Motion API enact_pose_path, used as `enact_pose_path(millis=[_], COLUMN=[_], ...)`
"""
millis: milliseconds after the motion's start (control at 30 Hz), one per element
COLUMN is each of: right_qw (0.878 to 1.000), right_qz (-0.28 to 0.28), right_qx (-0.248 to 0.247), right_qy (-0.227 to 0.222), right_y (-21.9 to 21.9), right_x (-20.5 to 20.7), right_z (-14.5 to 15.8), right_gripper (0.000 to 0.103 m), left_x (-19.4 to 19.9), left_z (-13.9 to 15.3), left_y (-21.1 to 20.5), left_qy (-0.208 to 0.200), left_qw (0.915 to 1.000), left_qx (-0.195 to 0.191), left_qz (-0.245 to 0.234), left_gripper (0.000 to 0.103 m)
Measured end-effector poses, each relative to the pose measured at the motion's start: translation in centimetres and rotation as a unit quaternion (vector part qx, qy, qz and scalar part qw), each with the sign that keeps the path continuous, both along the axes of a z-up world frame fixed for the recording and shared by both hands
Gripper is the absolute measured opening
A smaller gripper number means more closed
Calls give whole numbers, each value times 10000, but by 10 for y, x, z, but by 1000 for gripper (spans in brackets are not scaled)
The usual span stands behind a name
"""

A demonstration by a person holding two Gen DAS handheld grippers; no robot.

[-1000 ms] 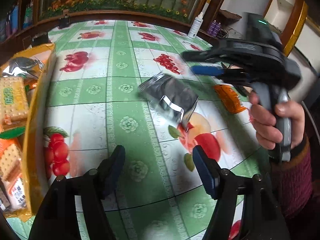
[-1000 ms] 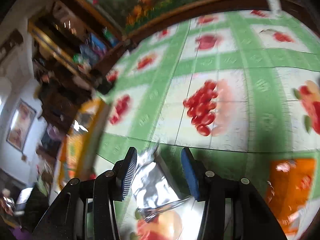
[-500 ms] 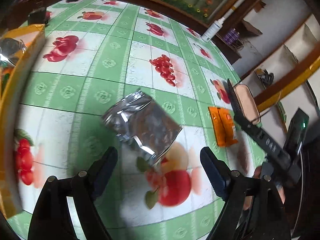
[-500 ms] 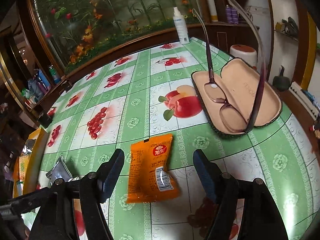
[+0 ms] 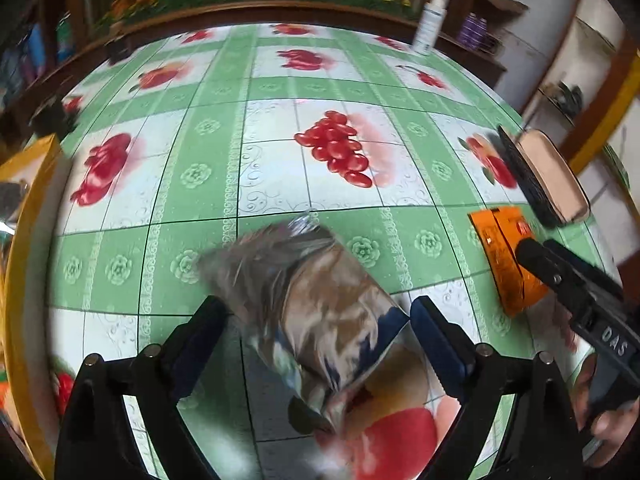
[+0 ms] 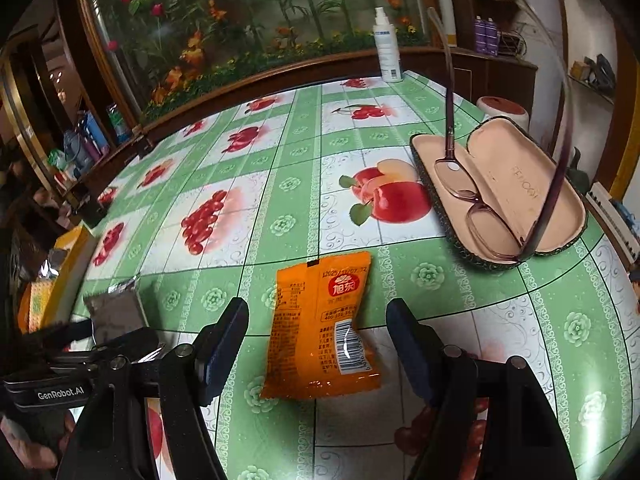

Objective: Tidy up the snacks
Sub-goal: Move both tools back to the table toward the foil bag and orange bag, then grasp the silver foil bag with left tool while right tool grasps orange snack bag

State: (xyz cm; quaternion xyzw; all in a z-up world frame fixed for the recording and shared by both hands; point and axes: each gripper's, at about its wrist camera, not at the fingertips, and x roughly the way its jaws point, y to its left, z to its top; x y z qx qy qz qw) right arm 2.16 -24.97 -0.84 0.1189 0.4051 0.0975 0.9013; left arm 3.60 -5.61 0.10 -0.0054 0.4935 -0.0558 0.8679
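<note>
Left wrist view is motion-blurred: a silver pouch [image 5: 320, 312] lies between the spread, just-widened left hand-held gripper [image 5: 316, 340], near end smeared; an orange packet [image 6: 324, 328] lies untouched between the spread right hand-held gripper [image 6: 318, 344].

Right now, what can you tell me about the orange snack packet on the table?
The orange snack packet is a flat, shiny plastic pouch lying on the green fruit-patterned tablecloth. It has a red round logo near the top, small printed text and a white barcode low down, and its lower end looks a bit crumpled. It sits between the fingers of the right claw, which stands open and does not press it. An open glasses case lies beyond it, apart.
</note>
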Motion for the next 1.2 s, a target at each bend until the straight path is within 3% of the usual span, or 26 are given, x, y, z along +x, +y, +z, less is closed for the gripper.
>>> enact_pose_path(millis=[133, 267, 467, 500, 600, 633, 867, 1033, 1133, 1200], right_qw=[9998, 9983, 9974, 9972, 9970, 9971, 9978, 9979, 9981, 9983], right_qz=[120, 147, 135, 137, 88, 69, 99, 113, 128, 179], right_qx=[-177, -545, -686, -709, -766, -745, -654, -627, -589, -548], right_qy=[20, 112, 186, 180, 119, 112, 92, 90, 87, 67], right_y=[8, 18, 19, 20, 19, 17, 15, 15, 15, 15], right_x=[0, 1, 3, 3, 2, 2, 1, 1, 2, 1], right_z=[-1, -7, -12, -12, -11, -10, -10, -10, -9, -9], right_gripper=[81, 81, 78, 75, 45, 42, 38, 38, 37, 36], left_x=[-12, -19, -10, -9, -9, -8, 7, 32, 30, 26], left_z=[1, -2, -1, 0, 5, 6, 12, -3, -5, -5], left_y=[10, 13, 10, 9, 6, 5, 3, -2, -4, -2], left_qy=[-96, -318, -278, -255, -373, -394, -496, -135, -332, -499], left_qw=[9998, 9989, 9990, 9990, 9982, 9979, 9960, 9973, 9965, 9961], left_qx=[-7, 272, 275, 291, 415, 464, 649, 523, 600, 562], left_qz=[-164, -232, -220, -224, -237, -239, -356, -496, -484, -458], left_gripper=[91, 85, 85, 85, 86, 86, 86, 86, 86, 73])
